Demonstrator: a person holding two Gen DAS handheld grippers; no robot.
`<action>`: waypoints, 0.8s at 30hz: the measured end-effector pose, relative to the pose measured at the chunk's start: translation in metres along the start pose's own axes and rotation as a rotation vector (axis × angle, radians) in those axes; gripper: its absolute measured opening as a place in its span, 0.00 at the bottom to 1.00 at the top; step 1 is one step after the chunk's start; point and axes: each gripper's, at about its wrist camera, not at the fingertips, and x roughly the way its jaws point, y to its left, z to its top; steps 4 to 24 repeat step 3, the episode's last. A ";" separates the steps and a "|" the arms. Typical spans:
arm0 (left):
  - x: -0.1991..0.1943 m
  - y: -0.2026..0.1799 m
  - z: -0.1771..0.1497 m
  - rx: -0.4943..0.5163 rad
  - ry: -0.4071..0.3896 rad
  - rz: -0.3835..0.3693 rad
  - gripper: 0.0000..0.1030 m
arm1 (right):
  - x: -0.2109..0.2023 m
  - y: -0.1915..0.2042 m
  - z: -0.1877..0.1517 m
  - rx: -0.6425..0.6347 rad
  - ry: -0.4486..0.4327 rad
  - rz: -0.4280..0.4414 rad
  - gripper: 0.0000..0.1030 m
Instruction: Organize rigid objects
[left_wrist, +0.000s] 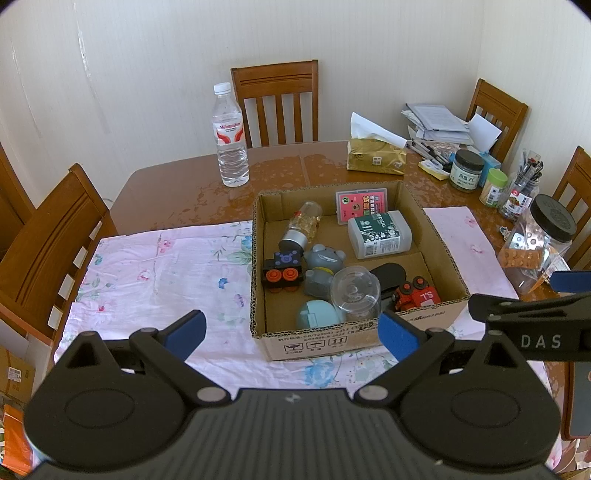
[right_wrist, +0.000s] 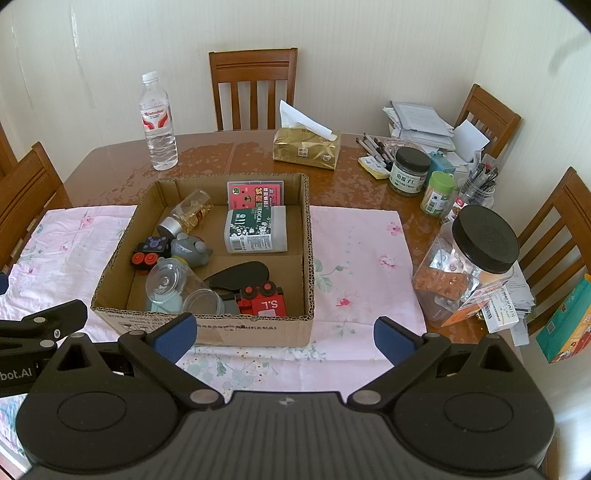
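Left wrist view: the left gripper (left_wrist: 293, 332) is released, its 2 blue pads spread wide and empty above the floral cloth (left_wrist: 155, 273), just before the cardboard box (left_wrist: 258, 280). The box holds a red toy truck (left_wrist: 415, 295), a grey mouse figure (left_wrist: 323, 264), a clear glass (left_wrist: 356, 291) and a white medical bottle (left_wrist: 380, 234).

Right wrist view: the right gripper (right_wrist: 282, 334) is likewise released and empty, near the box (right_wrist: 308, 258). A black-lidded jar (right_wrist: 469, 262) stands right of the cloth (right_wrist: 354, 258).
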 end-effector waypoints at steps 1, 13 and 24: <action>0.000 0.000 0.000 0.000 0.000 0.000 0.96 | 0.000 0.000 0.000 -0.001 -0.001 0.001 1.00; 0.000 0.000 0.000 -0.002 0.001 -0.002 0.96 | -0.001 0.000 0.000 -0.002 -0.001 0.000 1.00; 0.000 0.000 0.000 -0.002 0.001 -0.002 0.96 | -0.001 0.000 0.000 -0.002 -0.001 0.000 1.00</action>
